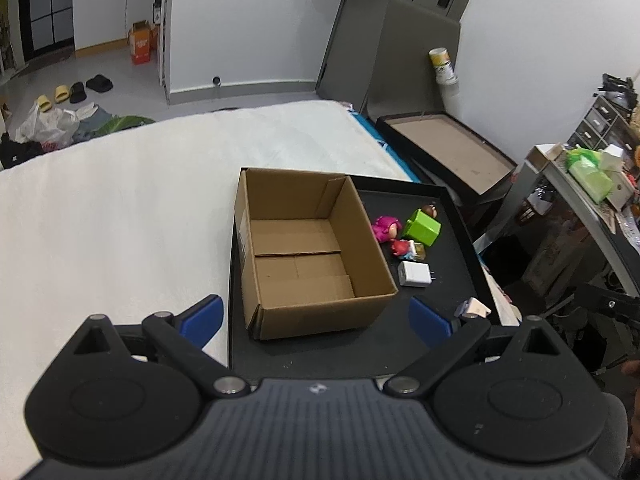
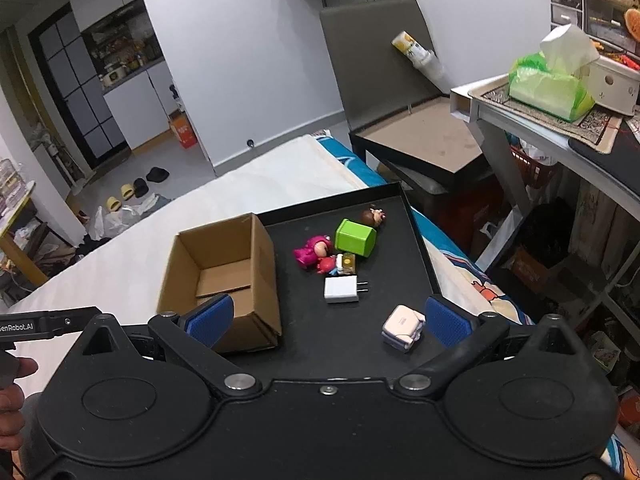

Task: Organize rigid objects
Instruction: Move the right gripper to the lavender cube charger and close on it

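Item: black tray [image 2: 416, 240] on a white-covered bed, serving as the landmark. Contents: an empty cardboard box [image 2: 224, 276], open-topped, occupying the tray's left part; to the box's right, a cluster at the tray's far end made up of a green cube-shaped container [image 2: 355, 237] lying on its side, a brown-haired figurine [image 2: 373, 216] just beyond it, a pink figurine [image 2: 310, 251] beside it, and a small red figurine [image 2: 328, 265] touching a small yellowish block [image 2: 347, 263]. Nearer along the tray: a white plug adapter [image 2: 341, 289] lying flat, prongs pointing away from the box; nearest of all, by the tray's right rim, a small white-and-lilac case [image 2: 402, 327]. Tools: right gripper [image 2: 328, 320], jaws spread wide and holding nothing, poised above the tray's near edge with the case just inside its right finger; left gripper [image 1: 316, 316], likewise released and empty, hovering over the tray's near edge in front of the box. Step judged in hand: first pick, nothing yet boxed. Handling note: the case is the closest candidate for the right gripper; centre it between the pads before closing, since it now sits off to one side. The adapter is best gripped across its narrow sides, clear of the prongs. The clustered figurines touch one another, so take outer pieces first to avoid knocking neighbours. Release low inside the box, which is light and may slide.
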`<state>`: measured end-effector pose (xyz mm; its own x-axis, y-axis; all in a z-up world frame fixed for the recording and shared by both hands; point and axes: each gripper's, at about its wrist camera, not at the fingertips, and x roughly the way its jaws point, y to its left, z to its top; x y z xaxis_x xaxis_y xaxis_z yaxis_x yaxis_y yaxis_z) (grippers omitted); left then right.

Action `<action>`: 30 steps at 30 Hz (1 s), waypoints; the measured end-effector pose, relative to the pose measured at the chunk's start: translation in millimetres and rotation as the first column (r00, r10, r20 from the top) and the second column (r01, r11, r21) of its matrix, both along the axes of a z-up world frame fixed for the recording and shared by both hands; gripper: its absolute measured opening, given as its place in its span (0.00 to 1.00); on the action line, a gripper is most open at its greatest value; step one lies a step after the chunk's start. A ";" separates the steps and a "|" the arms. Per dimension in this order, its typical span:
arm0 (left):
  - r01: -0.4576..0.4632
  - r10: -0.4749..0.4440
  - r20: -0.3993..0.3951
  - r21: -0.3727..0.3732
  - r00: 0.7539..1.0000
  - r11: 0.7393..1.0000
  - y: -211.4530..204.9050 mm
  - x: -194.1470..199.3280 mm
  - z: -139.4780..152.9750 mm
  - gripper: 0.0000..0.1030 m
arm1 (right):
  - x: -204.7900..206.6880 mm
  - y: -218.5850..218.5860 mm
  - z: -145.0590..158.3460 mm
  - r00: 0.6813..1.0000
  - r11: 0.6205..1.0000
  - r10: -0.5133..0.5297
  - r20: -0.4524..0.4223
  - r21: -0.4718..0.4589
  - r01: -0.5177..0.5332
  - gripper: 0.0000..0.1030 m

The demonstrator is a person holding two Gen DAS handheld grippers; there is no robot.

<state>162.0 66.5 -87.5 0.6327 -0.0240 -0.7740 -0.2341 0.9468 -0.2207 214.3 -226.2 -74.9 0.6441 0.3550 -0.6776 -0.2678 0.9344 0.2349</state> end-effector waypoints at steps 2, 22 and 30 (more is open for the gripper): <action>-0.007 0.007 -0.012 -0.006 1.000 1.000 3.5 7.9 -6.3 0.95 | 7.6 -1.0 -4.1 1.000 1.000 -0.005 -0.016 -0.001 0.005 1.00; -0.129 0.103 -0.214 -0.110 0.971 0.986 47.6 73.9 -81.9 0.45 | 95.0 -3.1 -67.7 0.970 0.998 -0.066 -0.234 -0.039 0.058 0.86; -0.144 0.108 -0.284 -0.109 0.953 0.984 51.1 95.7 -108.2 0.36 | 122.1 -3.2 -104.0 0.930 0.996 -0.089 -0.356 -0.051 0.076 0.76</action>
